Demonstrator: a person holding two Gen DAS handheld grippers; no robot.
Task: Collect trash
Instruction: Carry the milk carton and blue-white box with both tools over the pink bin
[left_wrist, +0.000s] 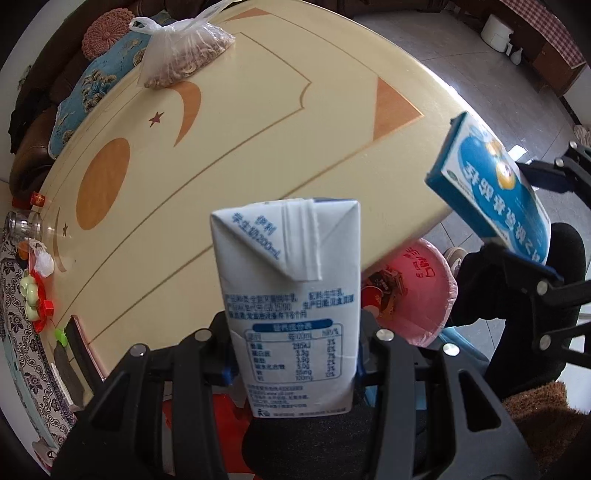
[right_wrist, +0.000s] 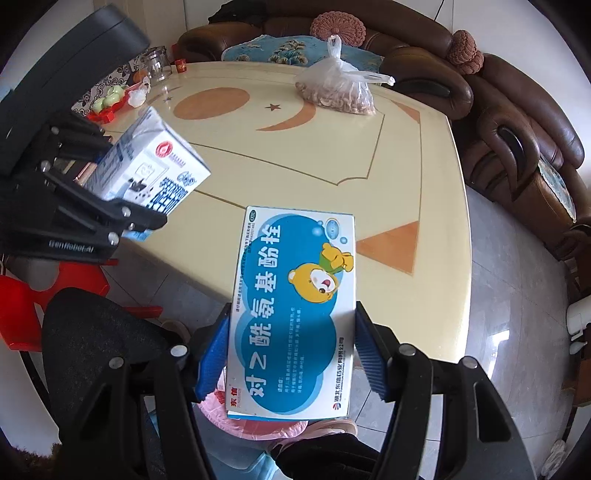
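The left gripper (left_wrist: 295, 354) clamps a white milk carton (left_wrist: 291, 295) printed "200mL", above the table (left_wrist: 229, 155) edge. At three o'clock, the right gripper (right_wrist: 291, 354) grips a blue medicine box (right_wrist: 291, 314) reading "对乙酰氨基酚栓". A pink-lined bin (left_wrist: 417, 295) sits below. "GenRobot.AI" marks the left gripper.

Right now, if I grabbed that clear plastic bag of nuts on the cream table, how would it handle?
The clear plastic bag of nuts would probably be floppy: its film sags around loose contents. It likely shifts and slumps rather than rolls. The knotted handles stand up, so lifting there seems safest on the cream table.
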